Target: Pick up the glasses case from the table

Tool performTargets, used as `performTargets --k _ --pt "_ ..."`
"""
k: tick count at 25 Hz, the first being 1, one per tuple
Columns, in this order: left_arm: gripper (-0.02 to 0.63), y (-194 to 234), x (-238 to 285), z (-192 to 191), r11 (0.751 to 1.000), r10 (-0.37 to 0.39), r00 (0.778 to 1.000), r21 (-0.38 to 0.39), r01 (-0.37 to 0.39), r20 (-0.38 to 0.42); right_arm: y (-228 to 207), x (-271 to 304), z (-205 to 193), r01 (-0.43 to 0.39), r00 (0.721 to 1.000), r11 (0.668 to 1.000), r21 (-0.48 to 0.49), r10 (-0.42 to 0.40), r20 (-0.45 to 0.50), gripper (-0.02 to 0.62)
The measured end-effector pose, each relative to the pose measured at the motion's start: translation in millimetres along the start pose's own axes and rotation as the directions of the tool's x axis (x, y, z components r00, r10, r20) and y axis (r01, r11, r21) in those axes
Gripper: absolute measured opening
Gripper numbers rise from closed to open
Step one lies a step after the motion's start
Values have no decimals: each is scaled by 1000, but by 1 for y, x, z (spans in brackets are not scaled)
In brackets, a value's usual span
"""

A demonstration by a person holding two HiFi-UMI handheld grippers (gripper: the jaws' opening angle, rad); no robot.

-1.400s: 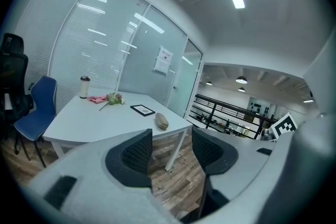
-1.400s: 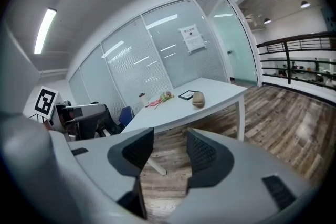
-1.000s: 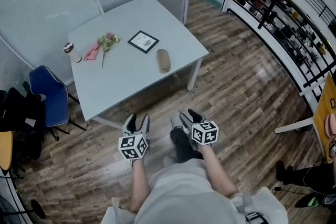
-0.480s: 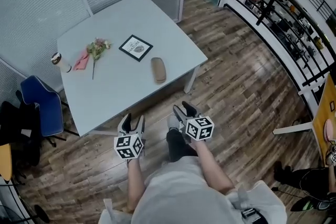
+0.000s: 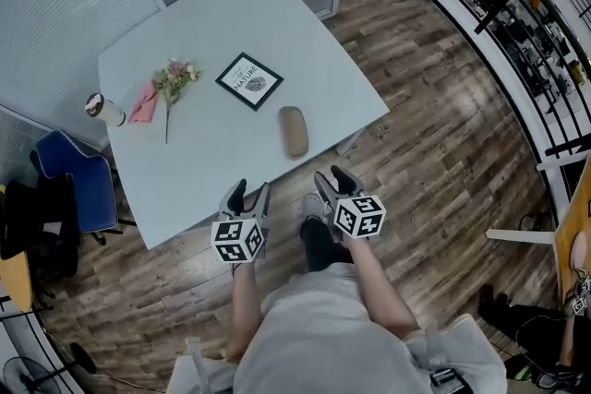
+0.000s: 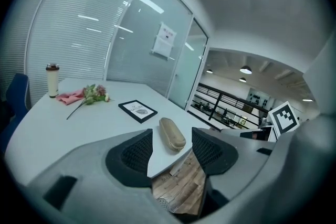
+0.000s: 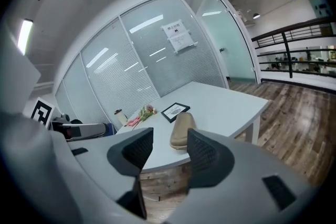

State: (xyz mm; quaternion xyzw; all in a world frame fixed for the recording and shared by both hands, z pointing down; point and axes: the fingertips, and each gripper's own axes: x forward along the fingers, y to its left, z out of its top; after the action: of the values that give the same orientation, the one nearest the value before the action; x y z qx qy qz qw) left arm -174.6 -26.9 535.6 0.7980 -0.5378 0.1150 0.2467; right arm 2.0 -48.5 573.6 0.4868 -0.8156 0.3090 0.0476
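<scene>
The glasses case lies flat on the pale worktop, just inside the near edge and closer to that edge's right-hand corner than to its left. It is apart from everything else there. The framed card sits further in towards the middle. The flower, pink cloth and cup lie well off towards the left edge.

The left hand-held gripper and the right hand-held gripper both hang over the wooden floor, short of the near edge, and touch nothing. Each has its jaws standing apart with only air between the pads. In each gripper view the case appears framed in that gap, but it is some way ahead on the worktop, not within the jaws.

The case lies ahead of both, between their two lines of aim: forward and a little to the right of the left one, forward and a little to the left of the right one. Its long axis runs roughly away from the person, so the near rounded end faces the jaws. A closing grip across the narrow width would therefore need little turning. The right one looks slightly nearer, though the difference is small and either seems able to reach it
</scene>
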Motion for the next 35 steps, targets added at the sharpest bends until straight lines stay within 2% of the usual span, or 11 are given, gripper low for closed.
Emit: performTargets --k 9,16,25,35 --pt "216 7 78 33 1000 -21 999 7 21 -45 -34 71 40 -6 1000 1000 12 6 -29 198" --pt "216 15 115 41 1000 -7 997 -2 7 -77 -51 117 39 -35 994 999 38 39 -106 199" --pt "216 28 156 37 999 23 991 -22 -26 -131 -67 160 25 -76 974 994 85 92 -207 204" --pt "216 31 197 5 998 33 972 -51 -46 -234 -76 182 12 -118 948 983 137 153 -279 206"
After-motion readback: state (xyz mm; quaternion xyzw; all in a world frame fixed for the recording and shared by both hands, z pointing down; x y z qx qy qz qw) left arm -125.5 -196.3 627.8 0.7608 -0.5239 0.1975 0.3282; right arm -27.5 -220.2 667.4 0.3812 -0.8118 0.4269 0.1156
